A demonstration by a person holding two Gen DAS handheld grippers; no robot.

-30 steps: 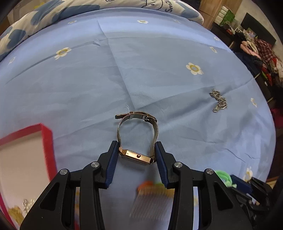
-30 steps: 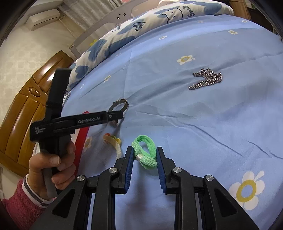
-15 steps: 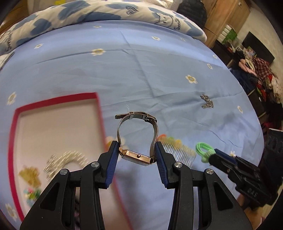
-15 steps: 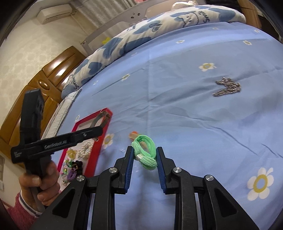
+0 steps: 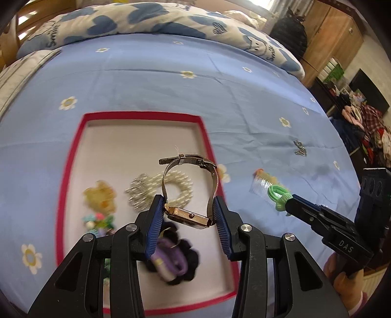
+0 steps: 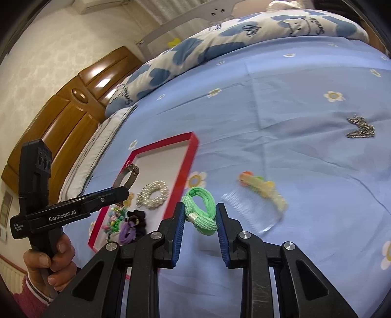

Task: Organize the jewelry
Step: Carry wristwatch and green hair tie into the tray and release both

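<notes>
My left gripper (image 5: pixel 188 217) is shut on a gold watch (image 5: pixel 188 216) with a mesh strap, held in the air above the red-rimmed tray (image 5: pixel 206 137). In the right wrist view that gripper (image 6: pixel 124 193) hangs over the tray (image 6: pixel 193 149) with the watch strap (image 6: pixel 127 177) showing. My right gripper (image 6: pixel 199 219) is shut on a green hair tie (image 6: pixel 200 212), above the blue sheet just right of the tray; the left wrist view shows the hair tie (image 5: pixel 277 193) at its tip. The tray holds a pearl bracelet (image 5: pixel 180 186), a yellow clip (image 5: pixel 100 198) and a purple and black scrunchie (image 5: pixel 171 261).
A clear comb with coloured trim (image 6: pixel 261 190) lies on the sheet right of the tray, also seen as the comb (image 5: pixel 262 182). A silver chain (image 6: pixel 360 128) lies farther right. A folded quilt (image 5: pixel 146 22) runs along the far side. A hand in a pink sleeve (image 6: pixel 48 264) holds the left gripper.
Both grippers have moved left over the bed with their items still held. The tray has come fully under the left gripper; the comb now lies to the right of both.
</notes>
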